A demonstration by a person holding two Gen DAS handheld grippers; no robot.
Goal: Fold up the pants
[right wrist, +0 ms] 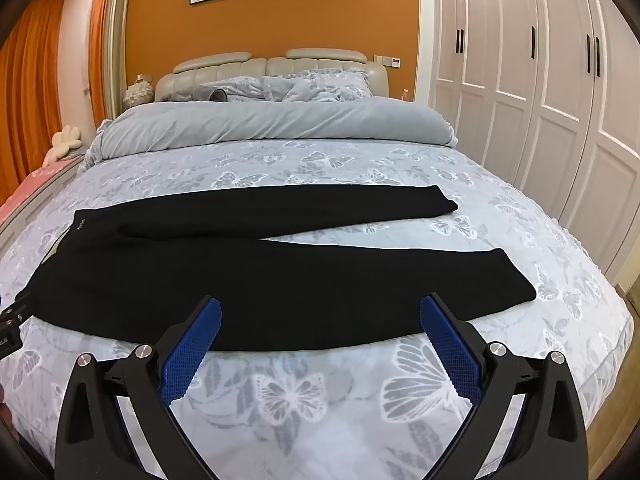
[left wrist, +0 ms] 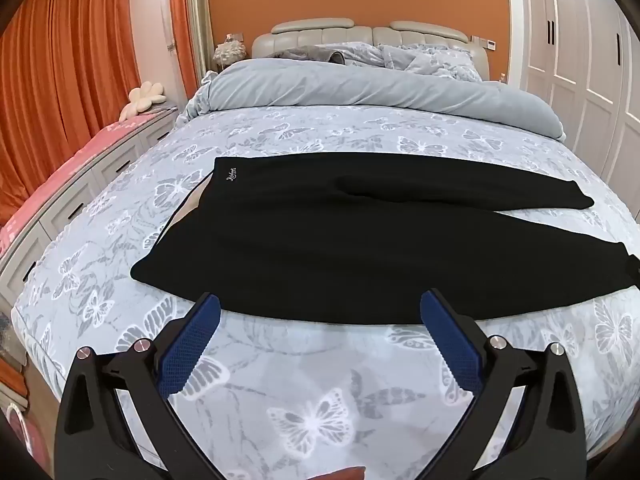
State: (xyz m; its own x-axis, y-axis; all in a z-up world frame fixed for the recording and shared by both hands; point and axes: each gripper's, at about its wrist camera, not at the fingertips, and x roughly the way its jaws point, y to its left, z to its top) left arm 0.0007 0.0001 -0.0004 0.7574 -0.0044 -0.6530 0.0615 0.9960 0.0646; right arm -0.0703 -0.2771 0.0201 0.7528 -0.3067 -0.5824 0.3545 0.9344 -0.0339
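Note:
Black pants point(left wrist: 320, 248) lie flat across the bed point(left wrist: 304, 380), waistband at the left, both legs spread apart toward the right. They also show in the right wrist view point(right wrist: 260, 280). My left gripper point(left wrist: 320, 304) is open and empty, hovering at the near edge of the pants by the hip and thigh. My right gripper point(right wrist: 320, 308) is open and empty, hovering at the near edge of the near leg. Part of the left gripper point(right wrist: 10, 320) shows at the far left of the right wrist view.
A rolled grey duvet point(left wrist: 360, 92) and pillows point(right wrist: 316, 84) lie at the bed's head. A pink-topped drawer bench point(left wrist: 60, 184) and orange curtains point(left wrist: 72, 60) are at the left. White wardrobe doors point(right wrist: 540, 80) stand at the right.

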